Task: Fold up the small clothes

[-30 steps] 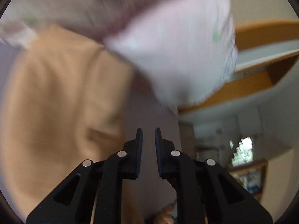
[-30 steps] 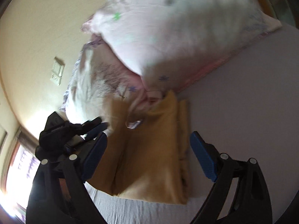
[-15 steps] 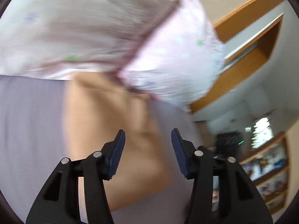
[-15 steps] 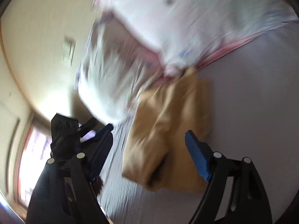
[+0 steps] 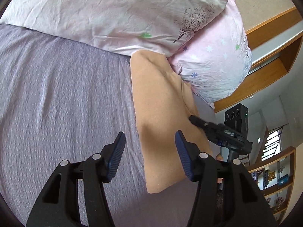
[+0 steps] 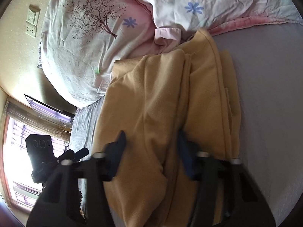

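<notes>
- As far as both views show, the tan garment (image 5: 161, 113) lies on the bed (image 5: 62, 102) already doubled into a long narrow stack, its far end tucked against the two pillows (image 5: 117, 17)
- Judgement on progress: the lengthwise folds look done; at least one crosswise fold, to shorten the strip into a compact packet, appears still to be made, along with squaring of edges
- Left tongs (image 5: 150, 156): released, gaping wide, holding nothing; they hover over the near left edge of the garment, one pad above the sheet and one above the cloth
- Right tongs (image 6: 151, 155): likewise spread apart and empty, poised low over the near end of the garment (image 6: 166, 113); whether the pads touch the cloth cannot be told, as that part is blurred
- Garment material: soft, matt, fleece-like knit, fairly thick; layers sit in rounded ridges, not crisp creases, with several stacked edges along the right-hand side in the right wrist view
- Near corner is bulged and slightly uneven, suggesting the layers may slip when lifted
- Bed sheet: pale lilac, finely ribbed or waffle-textured, flat and taut
- Pillows: pink-white cotton, creased, printed with blue flowers and a bare tree motif; plump, overlapping one another
</notes>
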